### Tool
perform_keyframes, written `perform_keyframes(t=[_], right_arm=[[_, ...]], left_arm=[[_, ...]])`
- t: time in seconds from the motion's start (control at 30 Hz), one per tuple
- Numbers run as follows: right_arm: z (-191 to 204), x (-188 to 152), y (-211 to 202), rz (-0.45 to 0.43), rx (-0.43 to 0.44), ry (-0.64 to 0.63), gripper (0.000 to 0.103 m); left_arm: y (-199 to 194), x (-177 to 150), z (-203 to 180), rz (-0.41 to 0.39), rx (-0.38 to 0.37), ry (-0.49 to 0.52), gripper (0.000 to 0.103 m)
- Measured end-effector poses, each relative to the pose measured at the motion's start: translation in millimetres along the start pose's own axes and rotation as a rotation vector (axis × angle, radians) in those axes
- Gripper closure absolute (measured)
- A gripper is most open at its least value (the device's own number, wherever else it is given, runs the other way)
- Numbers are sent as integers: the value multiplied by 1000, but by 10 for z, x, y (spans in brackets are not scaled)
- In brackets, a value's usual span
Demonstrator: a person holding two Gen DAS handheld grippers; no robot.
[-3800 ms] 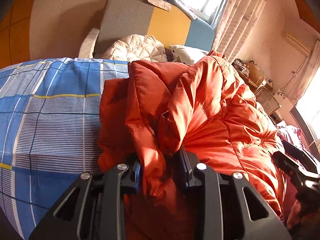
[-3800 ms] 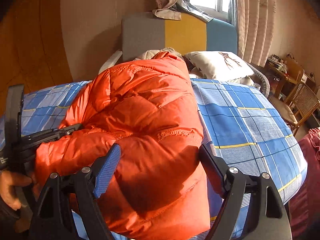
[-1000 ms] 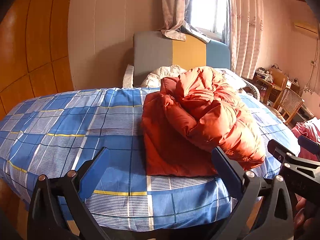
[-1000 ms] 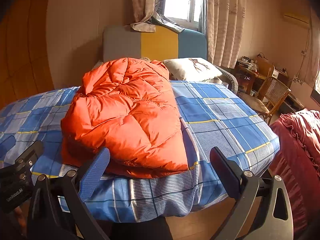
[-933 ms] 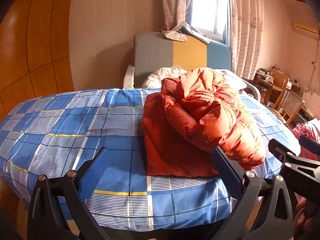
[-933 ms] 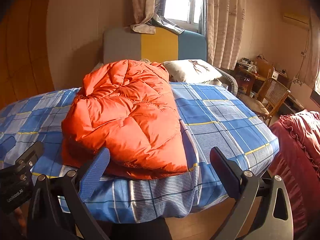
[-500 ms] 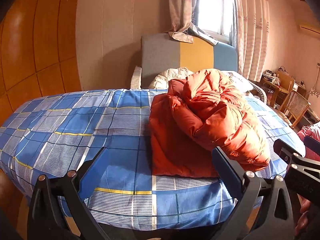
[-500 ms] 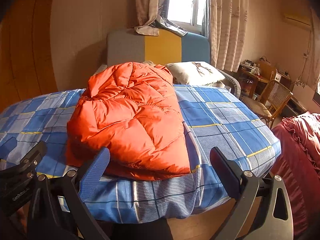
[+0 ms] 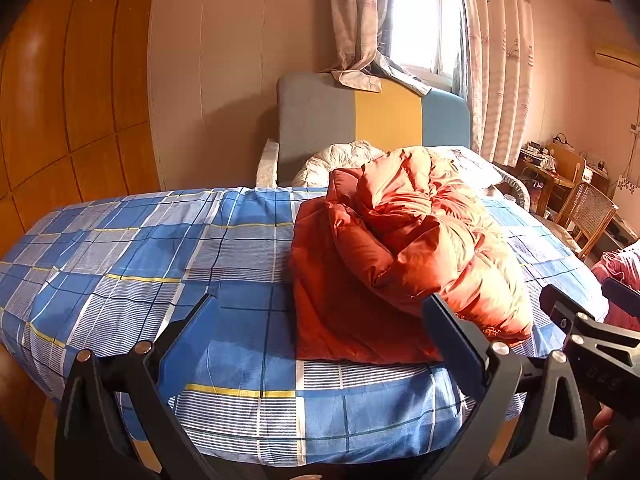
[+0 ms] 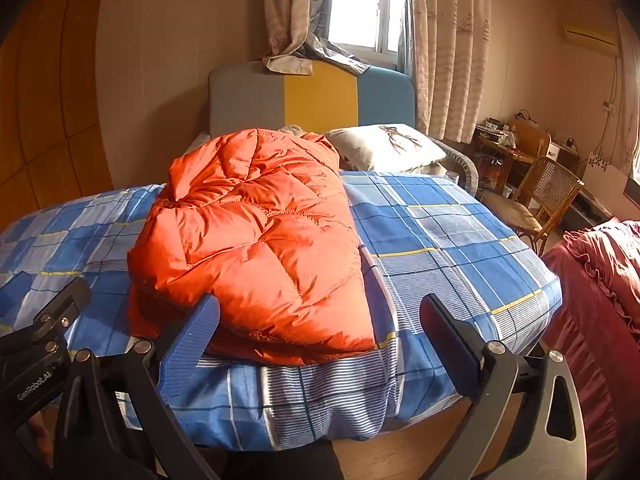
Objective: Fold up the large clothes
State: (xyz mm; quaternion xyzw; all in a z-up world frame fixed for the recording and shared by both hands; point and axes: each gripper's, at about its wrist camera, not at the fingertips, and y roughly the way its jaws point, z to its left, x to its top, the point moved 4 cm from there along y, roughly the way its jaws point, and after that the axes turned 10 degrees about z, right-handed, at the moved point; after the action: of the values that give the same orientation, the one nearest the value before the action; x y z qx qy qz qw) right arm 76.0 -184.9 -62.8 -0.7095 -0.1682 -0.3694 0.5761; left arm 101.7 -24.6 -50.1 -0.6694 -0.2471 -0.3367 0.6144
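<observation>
White lettering "GenRobot.AI" runs along the black body of the left gripper, seen at the near left edge of the right wrist view. No other text is legible.

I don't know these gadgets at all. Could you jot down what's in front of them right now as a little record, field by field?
Garment: orange puffer jacket, bunched in a folded heap
Resting on: bed with blue plaid sheet, near its front edge
Left gripper: open, holds nothing, clear of the jacket
Right gripper: open, holds nothing
Behind the jacket: cream pillow; grey, yellow and blue headboard
To the right: wicker chair; red ruffled cloth
Light: window with curtains
</observation>
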Motion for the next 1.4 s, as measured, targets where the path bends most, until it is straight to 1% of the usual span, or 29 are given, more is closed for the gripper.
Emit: perform_keyframes(t=[0.37,1.4], right_arm=[[-10,-9,41,11,0,1,3],[10,-28,-13,5,2,-14,3]], left_arm=[[-8,-9,-2,2,6,-2,2],[-142,1,21,-22,10,-5,2]])
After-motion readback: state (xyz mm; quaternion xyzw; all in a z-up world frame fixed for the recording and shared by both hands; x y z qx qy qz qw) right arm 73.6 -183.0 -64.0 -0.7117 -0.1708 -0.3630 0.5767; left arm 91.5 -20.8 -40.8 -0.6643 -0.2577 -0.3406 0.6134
